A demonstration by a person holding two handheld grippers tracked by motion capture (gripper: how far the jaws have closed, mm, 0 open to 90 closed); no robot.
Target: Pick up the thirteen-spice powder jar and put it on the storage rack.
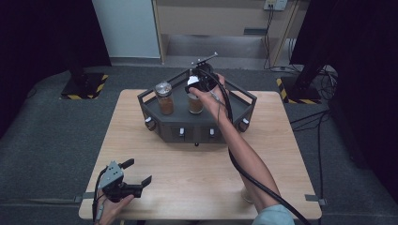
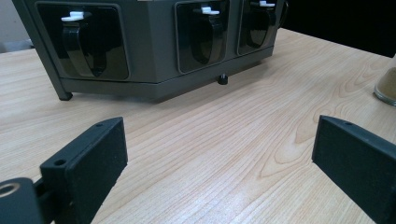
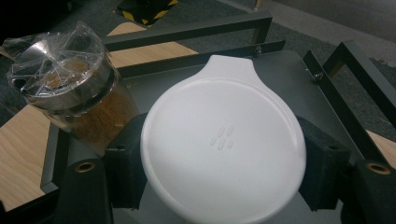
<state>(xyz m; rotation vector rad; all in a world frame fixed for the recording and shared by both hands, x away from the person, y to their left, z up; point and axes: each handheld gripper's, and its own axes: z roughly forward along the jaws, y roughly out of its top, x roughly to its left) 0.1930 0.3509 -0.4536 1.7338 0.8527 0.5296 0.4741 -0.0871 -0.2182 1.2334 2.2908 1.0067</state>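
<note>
Gripping a round white plastic lid (image 3: 223, 140) with a small tab, the right gripper (image 1: 199, 83) has its jaws closed against the lid's two sides; the lid's smooth top carries a faint embossed mark. In the high view the lid sits just above an open glass jar of brown powder (image 1: 195, 103) on the dark grey angular metal rack (image 1: 244, 105) at the far side of the light wooden desk (image 1: 187, 173). Just beside it on the rack stands a second glass jar of brown powder with a clear film-wrapped metal cap (image 3: 70, 84). The rack's rails surround both jars. Left gripper (image 1: 136, 174) hovers low at the desk's near left, jaws spread wide, holding nothing. Another glass container (image 2: 386, 86) stands at the desk's right.
</note>
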